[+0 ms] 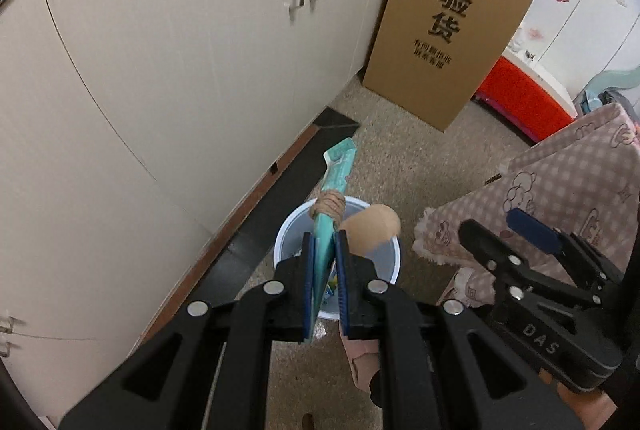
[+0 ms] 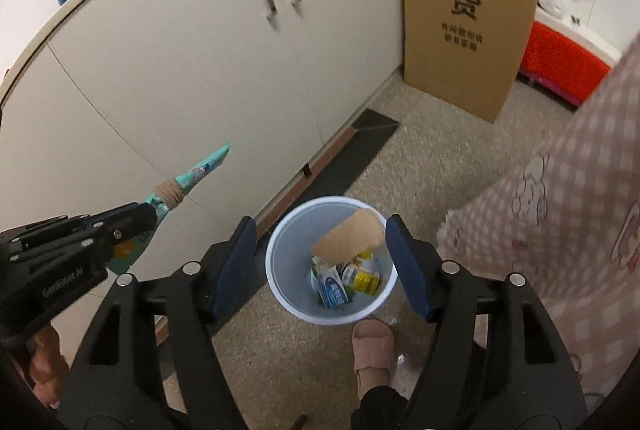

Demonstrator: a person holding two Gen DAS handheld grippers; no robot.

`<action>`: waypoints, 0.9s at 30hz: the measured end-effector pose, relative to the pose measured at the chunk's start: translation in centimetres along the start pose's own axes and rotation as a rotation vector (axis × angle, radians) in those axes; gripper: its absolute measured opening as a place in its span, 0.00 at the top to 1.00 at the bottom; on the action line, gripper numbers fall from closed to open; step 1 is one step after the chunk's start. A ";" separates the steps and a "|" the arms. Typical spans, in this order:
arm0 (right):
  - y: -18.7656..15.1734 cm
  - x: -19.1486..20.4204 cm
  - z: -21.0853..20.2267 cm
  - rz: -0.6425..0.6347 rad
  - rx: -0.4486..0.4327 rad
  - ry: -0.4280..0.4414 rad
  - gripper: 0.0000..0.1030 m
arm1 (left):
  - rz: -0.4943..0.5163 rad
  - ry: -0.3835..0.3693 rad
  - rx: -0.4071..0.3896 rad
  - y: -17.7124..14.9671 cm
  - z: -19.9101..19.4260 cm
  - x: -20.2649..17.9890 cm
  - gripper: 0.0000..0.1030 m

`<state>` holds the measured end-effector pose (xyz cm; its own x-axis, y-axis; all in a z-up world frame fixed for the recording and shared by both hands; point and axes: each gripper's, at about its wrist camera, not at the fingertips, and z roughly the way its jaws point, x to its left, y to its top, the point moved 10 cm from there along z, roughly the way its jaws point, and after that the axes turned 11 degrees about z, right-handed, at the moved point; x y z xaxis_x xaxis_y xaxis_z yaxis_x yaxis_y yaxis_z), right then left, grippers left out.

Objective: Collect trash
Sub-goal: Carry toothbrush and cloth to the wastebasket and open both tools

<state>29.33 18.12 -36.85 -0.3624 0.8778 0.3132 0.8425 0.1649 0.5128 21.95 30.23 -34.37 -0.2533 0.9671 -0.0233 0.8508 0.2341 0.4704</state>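
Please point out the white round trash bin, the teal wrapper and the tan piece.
White round plastic trash bin (image 2: 280, 282): right wrist view, inner wall.
Teal printed wrapper (image 1: 338, 170): left wrist view, upper end.
Tan flat piece (image 2: 348, 236): right wrist view, middle.

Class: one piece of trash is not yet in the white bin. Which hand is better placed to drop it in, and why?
Left. The left gripper is shut on the teal wrapper above the white bin; the right gripper is open and holds nothing.

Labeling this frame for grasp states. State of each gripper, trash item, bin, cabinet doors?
left gripper: shut on the teal wrapper
teal wrapper: held, tied with a tan band
right gripper: open, nothing between the pads
tan piece: loose above the bin mouth
white bin: upright, some cartons inside
cabinet doors: closed
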 end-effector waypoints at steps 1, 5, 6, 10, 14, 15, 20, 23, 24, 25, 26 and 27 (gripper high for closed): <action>-0.1 -0.4 0.1 0.012 -0.001 -0.001 0.36 | 0.001 -0.007 0.011 -0.1 0.5 -0.3 0.90; -0.4 -2.3 -0.2 0.095 -0.026 -0.004 0.32 | 0.013 -0.013 0.040 -0.7 2.0 -1.5 0.90; -0.3 -2.7 -0.4 0.108 -0.040 -0.009 0.31 | 0.016 -0.015 0.046 -0.8 2.3 -1.9 0.90; 0.1 -4.3 -1.7 0.162 -0.109 -0.041 0.29 | 0.027 -0.018 0.065 -1.2 3.3 -2.6 0.90; 0.5 -4.8 -1.9 0.183 -0.133 -0.042 0.27 | 0.035 -0.016 0.073 -0.8 3.7 -3.2 0.90; 0.5 -4.8 -1.9 0.186 -0.133 -0.042 0.27 | 0.037 -0.016 0.076 -0.6 3.8 -3.3 0.90; 0.6 -4.8 -2.4 0.199 -0.153 -0.032 0.27 | 0.053 -0.011 0.077 0.4 4.4 -4.1 0.90; 0.7 -5.1 -2.6 0.210 -0.160 -0.033 0.27 | 0.041 -0.007 0.060 1.3 4.4 -4.1 0.88; 0.7 -5.1 -2.6 0.215 -0.159 -0.031 0.27 | 0.033 -0.003 0.061 1.4 4.5 -4.1 0.82; 0.7 -5.3 -2.6 0.217 -0.159 -0.030 0.27 | 0.021 0.004 0.077 1.5 4.7 -3.9 0.57; 0.7 -5.3 -2.7 0.218 -0.159 -0.031 0.27 | 0.010 0.012 0.089 1.5 4.8 -3.7 0.42; 0.7 -5.4 -2.7 0.218 -0.159 -0.032 0.27 | -0.011 0.029 0.090 1.6 4.9 -3.3 0.32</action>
<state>30.78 12.34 -36.05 -0.1645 0.8988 0.4062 0.8253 -0.1001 0.5557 26.36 27.85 -37.87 -0.2753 0.9614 -0.0020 0.8852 0.2543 0.3895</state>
